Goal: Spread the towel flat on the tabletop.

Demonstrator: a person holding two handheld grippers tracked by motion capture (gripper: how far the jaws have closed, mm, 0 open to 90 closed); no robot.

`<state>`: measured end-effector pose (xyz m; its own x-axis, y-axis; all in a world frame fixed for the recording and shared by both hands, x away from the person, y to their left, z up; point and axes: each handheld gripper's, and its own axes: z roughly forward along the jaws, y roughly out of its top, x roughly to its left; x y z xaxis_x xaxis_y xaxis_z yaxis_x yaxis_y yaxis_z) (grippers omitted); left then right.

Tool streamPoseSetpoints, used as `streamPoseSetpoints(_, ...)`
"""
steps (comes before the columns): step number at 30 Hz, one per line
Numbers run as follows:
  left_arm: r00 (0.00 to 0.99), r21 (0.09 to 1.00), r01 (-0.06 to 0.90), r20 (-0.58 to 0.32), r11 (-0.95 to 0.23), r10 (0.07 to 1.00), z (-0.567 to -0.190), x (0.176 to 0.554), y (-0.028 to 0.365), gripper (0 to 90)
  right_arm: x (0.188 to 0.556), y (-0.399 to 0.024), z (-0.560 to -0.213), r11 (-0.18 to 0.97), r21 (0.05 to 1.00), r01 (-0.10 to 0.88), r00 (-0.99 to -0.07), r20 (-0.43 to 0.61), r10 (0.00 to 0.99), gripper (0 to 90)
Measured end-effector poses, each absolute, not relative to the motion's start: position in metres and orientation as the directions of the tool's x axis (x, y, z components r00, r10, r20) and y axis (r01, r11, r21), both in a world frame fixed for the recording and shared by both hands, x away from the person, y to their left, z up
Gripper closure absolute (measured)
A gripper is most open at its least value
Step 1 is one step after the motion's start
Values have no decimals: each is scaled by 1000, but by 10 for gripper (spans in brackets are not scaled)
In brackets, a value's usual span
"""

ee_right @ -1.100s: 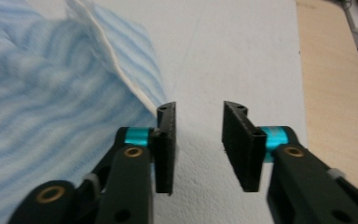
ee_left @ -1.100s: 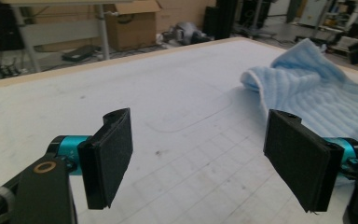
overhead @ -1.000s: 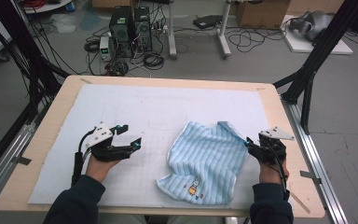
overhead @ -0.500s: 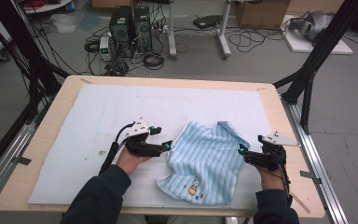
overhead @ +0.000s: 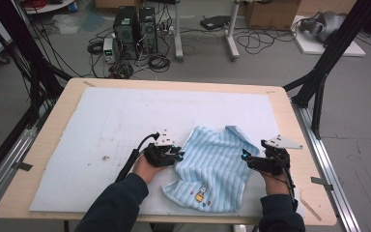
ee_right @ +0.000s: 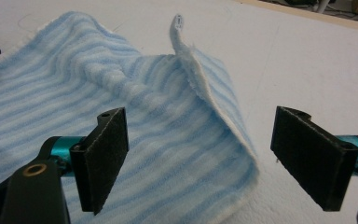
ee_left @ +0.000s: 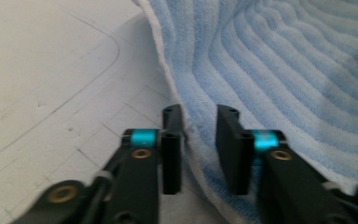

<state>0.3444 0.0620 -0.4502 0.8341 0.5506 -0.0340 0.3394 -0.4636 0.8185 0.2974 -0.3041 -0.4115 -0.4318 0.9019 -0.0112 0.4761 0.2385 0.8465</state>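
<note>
We see the towel (overhead: pixel 215 166) lying rumpled on the white mat (overhead: pixel 125 121), toward the near edge. Our left gripper (ee_left: pixel 199 140) has just been closing and now pinches the towel's left hem (a narrow gap remains). Our right gripper (ee_right: pixel 214 158) stands wide open, straddling the folded right edge without touching it.

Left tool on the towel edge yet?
Touching. Left gripper view: the left tool has just been closing, its pads pinching the blue towel at its edge.
</note>
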Motion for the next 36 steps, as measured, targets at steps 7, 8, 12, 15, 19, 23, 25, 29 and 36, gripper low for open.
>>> streamPoseSetpoints(7, 813, 799, 362, -18, -481, 582, -450, 346, 67, 883, 298, -301, -411, 240, 845, 477, -438, -8, 899, 184)
streamPoseSetpoints(8, 808, 800, 365, -17, -477, 589, -449, 346, 71, 884, 299, -300, -411, 241, 845, 477, -439, -8, 899, 184)
streamPoseSetpoints(12, 786, 803, 384, -26, -455, 618, -449, 347, 85, 884, 301, -299, -413, 239, 842, 485, -438, -3, 899, 185)
streamPoseSetpoints(15, 766, 808, 399, -33, -434, 642, -448, 348, 98, 884, 302, -296, -413, 240, 840, 487, -441, -1, 898, 188)
streamPoseSetpoints(19, 736, 803, 429, -44, -414, 676, -448, 348, 121, 884, 308, -288, -414, 247, 835, 491, -458, 6, 889, 232)
streamPoseSetpoints(23, 717, 808, 431, -37, -402, 696, -442, 346, 141, 884, 313, -279, -416, 266, 827, 495, -482, 7, 876, 267)
streamPoseSetpoints(25, 697, 819, 432, -37, -378, 717, -440, 344, 154, 884, 316, -271, -417, 287, 820, 495, -507, 5, 862, 307)
streamPoseSetpoints(29, 660, 825, 448, -46, -344, 749, -440, 341, 178, 884, 324, -254, -416, 328, 810, 486, -544, -13, 839, 350)
streamPoseSetpoints(36, 591, 845, 461, -63, -272, 804, -435, 334, 219, 884, 337, -225, -416, 372, 797, 475, -600, -15, 800, 438)
